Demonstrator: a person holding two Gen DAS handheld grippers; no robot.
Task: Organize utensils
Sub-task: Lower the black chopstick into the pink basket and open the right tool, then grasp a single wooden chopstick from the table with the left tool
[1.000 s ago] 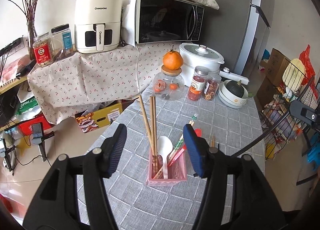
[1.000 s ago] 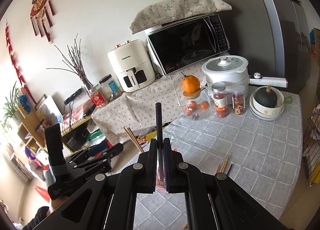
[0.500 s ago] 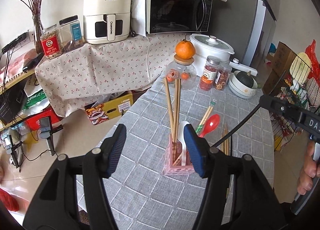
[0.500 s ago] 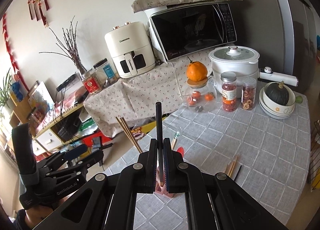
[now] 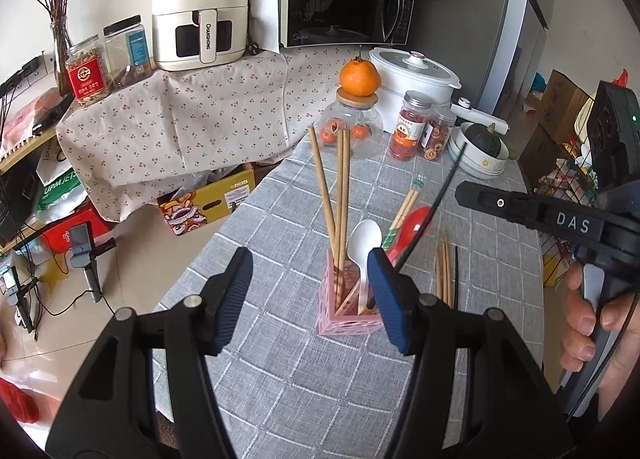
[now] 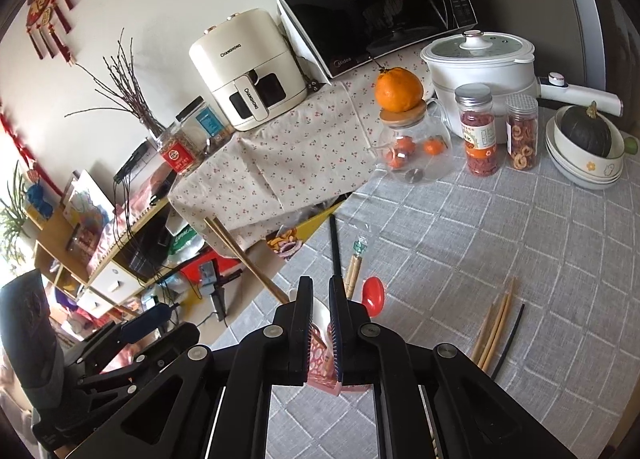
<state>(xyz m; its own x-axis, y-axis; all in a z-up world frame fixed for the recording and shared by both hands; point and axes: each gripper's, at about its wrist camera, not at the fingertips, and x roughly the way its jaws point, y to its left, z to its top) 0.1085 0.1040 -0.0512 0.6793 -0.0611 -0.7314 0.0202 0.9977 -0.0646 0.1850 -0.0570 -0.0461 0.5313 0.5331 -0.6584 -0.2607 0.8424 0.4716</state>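
Your right claw (image 6: 320,323) is clamped on a black chopstick (image 6: 334,249) over the pink holder (image 5: 347,313); left claw (image 5: 310,295) stands apart. Wooden chopsticks (image 6: 494,329), red spoon (image 6: 374,295) wait on the surface (image 6: 500,243).

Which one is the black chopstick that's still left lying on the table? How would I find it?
Start at the grey checked tablecloth and find the pink utensil holder near its front. To its right lies a small bundle of wooden chopsticks, and the black chopstick lies flat just beyond them. It is the only dark stick lying on the cloth; its neighbours are all pale wood.
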